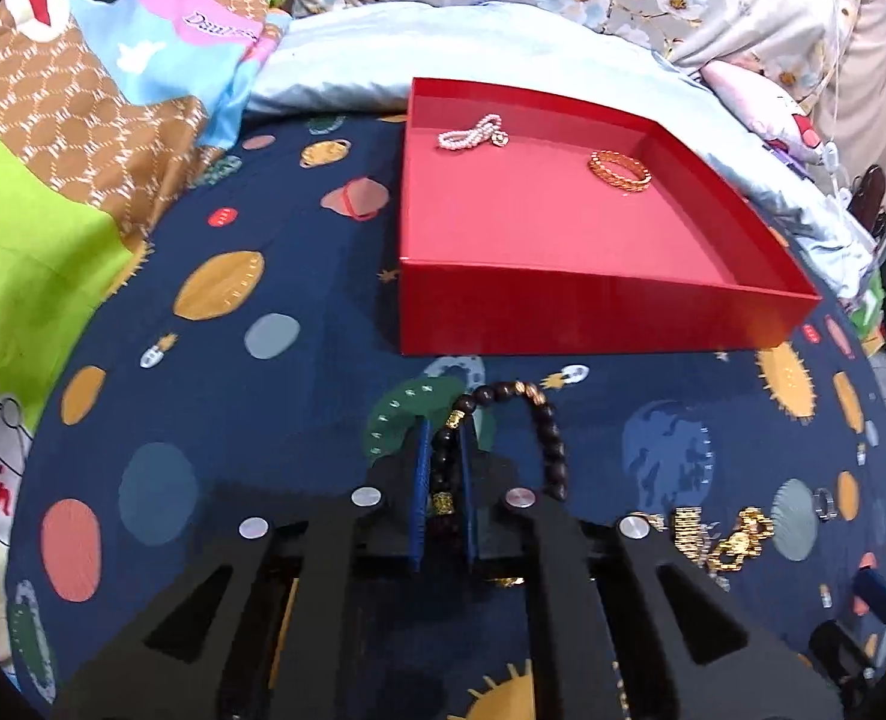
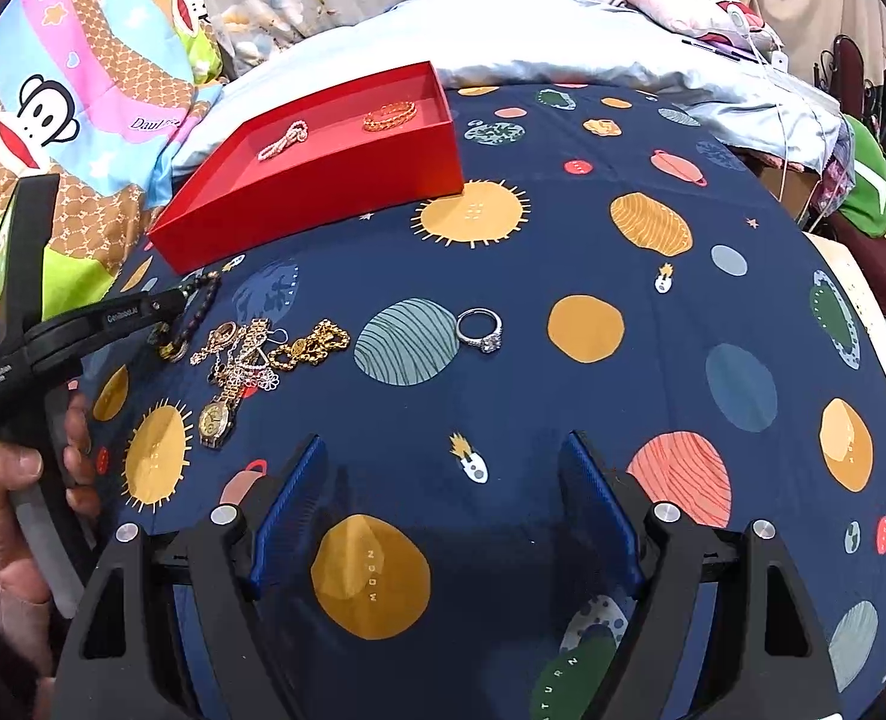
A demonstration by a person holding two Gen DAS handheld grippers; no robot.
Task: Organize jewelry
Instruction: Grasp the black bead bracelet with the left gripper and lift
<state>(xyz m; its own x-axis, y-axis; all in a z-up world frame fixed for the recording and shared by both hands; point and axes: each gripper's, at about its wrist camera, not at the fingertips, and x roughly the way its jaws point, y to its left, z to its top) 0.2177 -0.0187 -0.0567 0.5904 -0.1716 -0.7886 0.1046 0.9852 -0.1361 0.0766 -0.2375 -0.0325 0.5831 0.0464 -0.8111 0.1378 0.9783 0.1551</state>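
Bracelet (image 1: pixel 518 420) of dark beads with gold accents, pinched by left gripper (image 1: pixel 443 432); right gripper (image 2: pixel 443 456) spread

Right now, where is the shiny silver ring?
In the right wrist view, the silver ring lies alone on the planet bedsheet, right of the jewelry pile, ahead of the open right gripper.

Left wrist view: low and close over the navy planet-print bedspread (image 1: pixel 215 396), facing the shallow red cardboard tray (image 1: pixel 593 312) at 12 o'clock, near. Right wrist view: higher, further back, same tray (image 2: pixel 323 192) at 11 o'clock, well apart. Shared: tray, bedspread (image 2: pixel 563 276), tangled gold chain pile (image 1: pixel 725 540) (image 2: pixel 275 354).
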